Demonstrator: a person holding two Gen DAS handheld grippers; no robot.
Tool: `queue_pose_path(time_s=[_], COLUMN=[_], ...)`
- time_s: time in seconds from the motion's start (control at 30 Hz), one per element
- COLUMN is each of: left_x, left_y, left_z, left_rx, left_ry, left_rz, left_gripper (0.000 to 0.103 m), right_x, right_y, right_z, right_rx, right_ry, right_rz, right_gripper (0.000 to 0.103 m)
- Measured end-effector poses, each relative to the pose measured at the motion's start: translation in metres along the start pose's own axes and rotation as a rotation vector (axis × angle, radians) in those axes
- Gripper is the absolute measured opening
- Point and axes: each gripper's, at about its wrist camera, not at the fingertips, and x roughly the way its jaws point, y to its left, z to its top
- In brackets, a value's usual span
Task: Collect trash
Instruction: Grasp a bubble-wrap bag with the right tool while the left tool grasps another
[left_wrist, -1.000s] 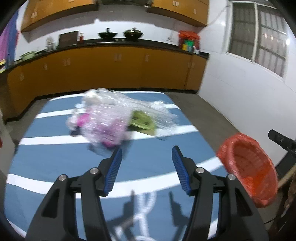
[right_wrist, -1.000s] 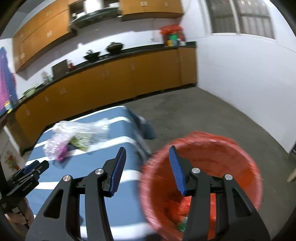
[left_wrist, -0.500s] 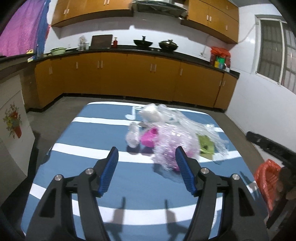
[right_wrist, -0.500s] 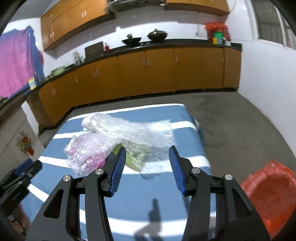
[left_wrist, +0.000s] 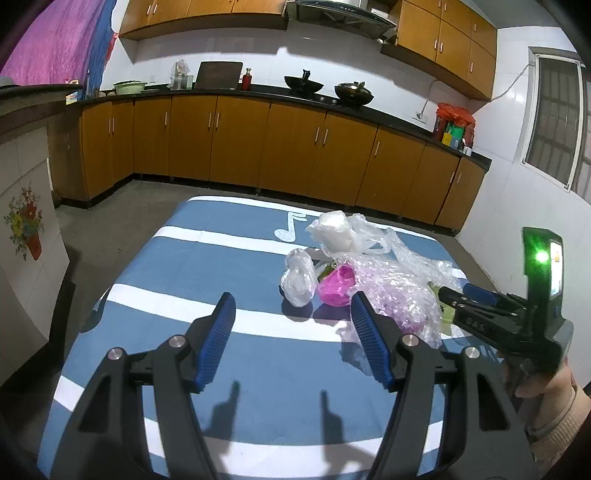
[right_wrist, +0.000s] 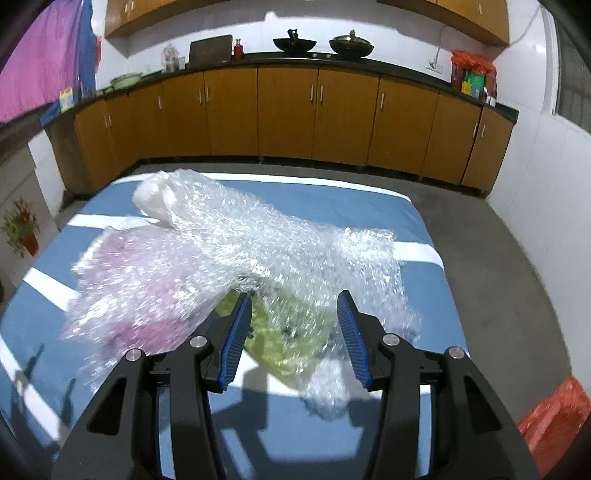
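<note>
Trash pile (left_wrist: 369, 280) of bubble wrap (right_wrist: 229, 243), pink bag (left_wrist: 337, 286) and white bags on blue striped cloth (left_wrist: 177, 266). Left gripper (left_wrist: 291, 314) open, empty, beside pile. Right gripper (right_wrist: 294, 306) open around green packet (right_wrist: 284, 332), not pressing.

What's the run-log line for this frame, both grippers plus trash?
left gripper: open, empty | right gripper: open, at bubble wrap, no grip | trash pile on blue striped table | red bin: beside table
</note>
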Motion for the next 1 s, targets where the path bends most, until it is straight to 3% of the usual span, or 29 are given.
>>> queue_pose_path(time_s=[0.03,0.13,0.17,0.2,0.5,0.77,0.9,0.97,1.0], left_x=[0.001,0.003,0.004,0.004,0.004,0.028,0.046,0.056,0.063], left_y=[0.001,0.001,0.0,-0.001,-0.034,-0.083,-0.106,-0.111,-0.114], left_z=[0.001,0.002,0.002,0.003,0.006,0.007,0.002,-0.001,-0.004], left_rx=[-0.001,-0.004,-0.003,-0.002,0.027,0.079,0.116,0.127,0.135], left_ry=[0.0,-0.001,-0.001,-0.001,-0.006,0.05,0.095,0.117,0.144], left_rz=[-0.001,-0.006,-0.009,-0.012,-0.068,-0.124,-0.115,-0.106,-0.105], left_gripper=[0.064,0.064,0.064,0.064,0.064,0.064,0.063,0.057,0.049], right_x=[0.003,0.008,0.009,0.008,-0.035,-0.078,-0.087,-0.087,-0.086], right_y=[0.001,0.002,0.001,-0.001,-0.018,-0.05,-0.059,-0.063,-0.064], right_z=[0.0,0.001,0.001,-0.001,-0.01,-0.034,-0.045,-0.048,-0.048], right_rx=[-0.01,-0.012,-0.005,0.002,0.064,0.165,0.2,0.214,0.219], right_ry=[0.004,0.027,0.034,0.038,-0.034,-0.077,-0.075,-0.07,-0.067], right_rz=[-0.007,-0.005,0.002,0.004,0.019,-0.007,-0.013,-0.014,-0.014], right_gripper=[0.048,0.022,0.008,0.006,0.003,0.003,0.003,0.003,0.003])
